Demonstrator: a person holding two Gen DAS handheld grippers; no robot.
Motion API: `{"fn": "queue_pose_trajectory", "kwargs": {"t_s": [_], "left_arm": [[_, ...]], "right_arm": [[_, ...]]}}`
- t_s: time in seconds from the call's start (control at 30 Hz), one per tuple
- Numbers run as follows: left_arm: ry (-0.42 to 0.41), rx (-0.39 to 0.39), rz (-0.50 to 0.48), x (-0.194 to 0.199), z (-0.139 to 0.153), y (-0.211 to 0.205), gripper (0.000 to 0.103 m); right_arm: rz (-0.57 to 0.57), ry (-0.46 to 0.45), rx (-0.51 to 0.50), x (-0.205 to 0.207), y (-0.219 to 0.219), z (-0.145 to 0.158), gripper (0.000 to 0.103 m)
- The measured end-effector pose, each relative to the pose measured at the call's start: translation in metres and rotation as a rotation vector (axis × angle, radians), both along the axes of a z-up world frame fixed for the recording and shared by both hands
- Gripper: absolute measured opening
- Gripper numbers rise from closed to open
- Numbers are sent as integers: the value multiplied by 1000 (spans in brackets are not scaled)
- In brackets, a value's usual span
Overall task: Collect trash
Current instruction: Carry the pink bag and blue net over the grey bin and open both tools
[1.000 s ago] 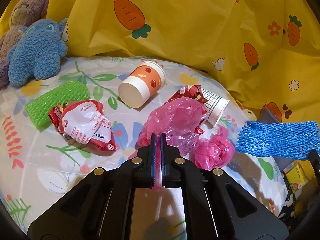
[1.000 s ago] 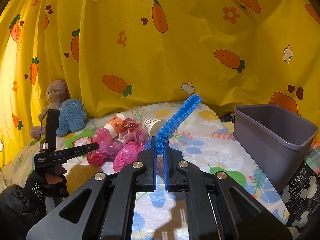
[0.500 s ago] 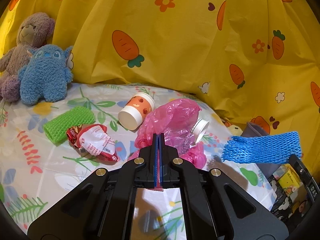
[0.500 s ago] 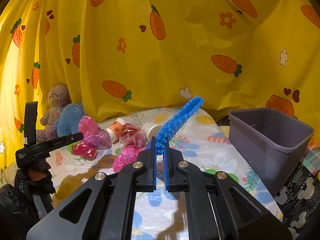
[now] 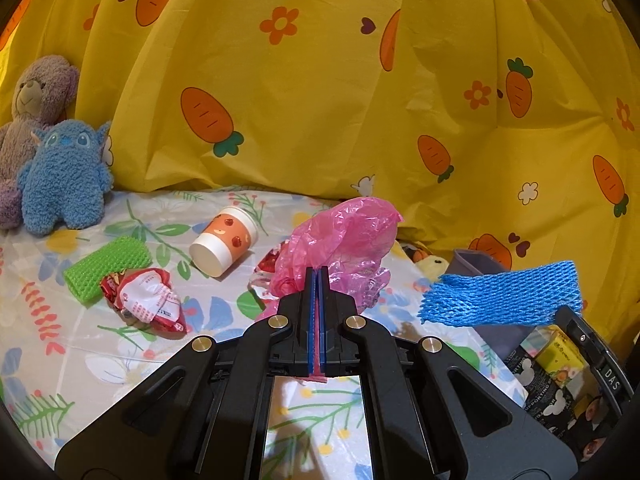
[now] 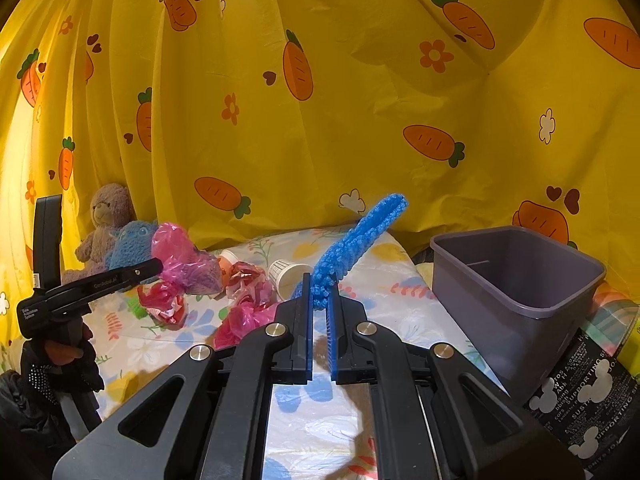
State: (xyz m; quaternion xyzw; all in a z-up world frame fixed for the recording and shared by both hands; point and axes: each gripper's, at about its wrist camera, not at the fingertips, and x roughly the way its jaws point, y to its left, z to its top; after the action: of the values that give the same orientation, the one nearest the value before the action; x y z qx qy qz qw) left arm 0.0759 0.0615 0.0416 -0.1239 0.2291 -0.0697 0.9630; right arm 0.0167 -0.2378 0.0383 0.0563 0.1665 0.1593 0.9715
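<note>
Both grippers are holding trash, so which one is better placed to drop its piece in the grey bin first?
Right, probably. The right gripper, shut on the blue foam net, has the grey bin open just beside it. The left gripper, shut on the pink bag, is farther off over the bed, with the net between it and the bin.

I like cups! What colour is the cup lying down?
The paper cup is orange with red spots and white ends, clearest in the left wrist view.
</note>
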Motion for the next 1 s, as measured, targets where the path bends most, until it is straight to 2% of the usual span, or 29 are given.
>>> {"fn": "queue_pose_trajectory", "kwargs": {"t_s": [0.2,0.5,0.77,1.0], "left_arm": [[-17,10,-72,8,12,-35,0],[-52,8,-284,40,40,-126,0],[-42,19,-428,80,42,-209,0],[40,-31,-543,119,21,-262,0]], "right_arm": [[-48,-29,-8,-3,-18,10,7],[-209,-82,-9,1,-73,34,7],[-359,-28,-23,25,-119,27,7],[-432,70,-27,55,-140,-1,7]]}}
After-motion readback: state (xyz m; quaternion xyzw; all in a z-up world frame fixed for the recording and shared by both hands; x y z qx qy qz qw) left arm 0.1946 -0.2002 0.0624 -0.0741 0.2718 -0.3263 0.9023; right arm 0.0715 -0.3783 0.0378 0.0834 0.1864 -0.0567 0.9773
